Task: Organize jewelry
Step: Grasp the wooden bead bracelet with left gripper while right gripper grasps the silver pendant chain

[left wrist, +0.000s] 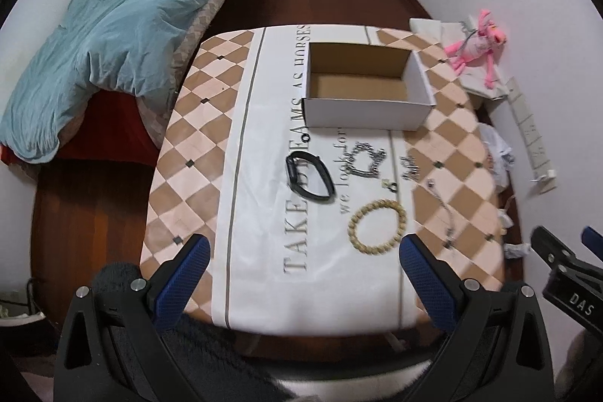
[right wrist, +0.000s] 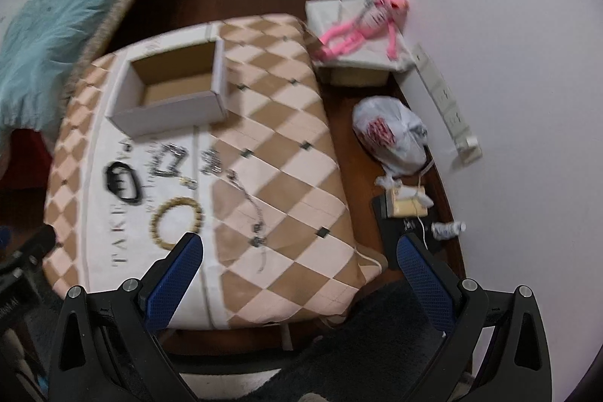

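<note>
An open empty cardboard box (left wrist: 367, 87) (right wrist: 169, 89) stands at the far side of a small table. In front of it lie a black band (left wrist: 311, 176) (right wrist: 122, 183), a silver chain bracelet (left wrist: 363, 159) (right wrist: 169, 159), a beaded wooden bracelet (left wrist: 377, 226) (right wrist: 175, 221), a thin silver chain (left wrist: 443, 210) (right wrist: 250, 206) and small pieces (left wrist: 410, 172) (right wrist: 209, 162). My left gripper (left wrist: 303, 270) is open and empty above the table's near edge. My right gripper (right wrist: 301, 270) is open and empty, near the table's right front corner.
The table wears a checkered cloth (left wrist: 196, 123) (right wrist: 286, 145). A bed with a blue duvet (left wrist: 113, 36) is to the left. A pink plush toy (right wrist: 358, 25), a white plastic bag (right wrist: 392, 134) and small clutter (right wrist: 409, 204) lie by the right wall.
</note>
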A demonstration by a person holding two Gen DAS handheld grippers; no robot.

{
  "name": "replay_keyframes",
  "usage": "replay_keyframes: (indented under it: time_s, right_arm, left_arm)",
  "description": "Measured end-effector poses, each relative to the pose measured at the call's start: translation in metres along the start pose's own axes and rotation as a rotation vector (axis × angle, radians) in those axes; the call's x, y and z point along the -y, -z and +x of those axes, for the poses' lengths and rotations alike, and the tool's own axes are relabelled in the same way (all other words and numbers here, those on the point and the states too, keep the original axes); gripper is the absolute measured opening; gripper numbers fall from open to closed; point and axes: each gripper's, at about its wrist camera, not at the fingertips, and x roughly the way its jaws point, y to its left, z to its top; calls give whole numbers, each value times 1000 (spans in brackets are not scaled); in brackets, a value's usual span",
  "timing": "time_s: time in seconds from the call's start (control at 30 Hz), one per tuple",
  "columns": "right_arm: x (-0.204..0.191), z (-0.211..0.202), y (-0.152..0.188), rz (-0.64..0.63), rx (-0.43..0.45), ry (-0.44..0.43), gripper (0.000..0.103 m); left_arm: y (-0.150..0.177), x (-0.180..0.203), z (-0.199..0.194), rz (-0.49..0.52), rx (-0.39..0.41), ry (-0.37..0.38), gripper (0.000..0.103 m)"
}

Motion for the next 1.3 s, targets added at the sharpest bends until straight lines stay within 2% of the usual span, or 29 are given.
replay_keyframes:
  time_s: [0.1, 0.27, 0.5, 0.67, 0.7, 0.83, 0.9, 0.93, 0.97, 1.03, 1.13, 1.3]
  right_arm:
    - [4, 40, 8, 23, -45, -25, 101]
    - [2, 95, 36, 26, -126, -58, 87]
    - [0, 137, 45, 58, -169, -66, 85]
    - [4, 147, 39, 67, -178, -60, 85]
    - [5, 148, 38, 69, -180, -60, 85]
    - [5, 153, 30, 67, -181, -69, 84]
    - [4, 154, 26, 68, -180, -78, 84]
    - [3, 154, 22, 68, -175, -92, 80]
    - [1, 155, 18, 64, -171, -109, 78]
    - [-5, 157, 11, 55, -167, -136, 73]
    - [-15, 162, -3, 33, -149, -162, 65]
    - [-41, 173, -24, -17, -131, -184, 58]
  left_arm:
    - [-2, 4, 32, 19, -34, -29, 103]
    - [4, 9, 77, 50, -109, -57, 103]
    - [7, 22, 127, 63, -200, 9, 102]
    - [4, 35, 151, 69, -234, 51, 76]
    - [3, 37, 155, 75, -237, 52, 74]
    - [4, 45, 163, 99, -222, 64, 54]
    - [2, 47, 163, 102, -200, 77, 39]
    - [2, 47, 163, 102, -191, 83, 24]
    - [1, 46, 163, 99, -190, 86, 14]
    - [0, 44, 162, 89, -189, 83, 7]
    - [-1, 29, 158, 56, -176, 73, 7]
    - [0, -11, 152, 2, -153, 54, 7]
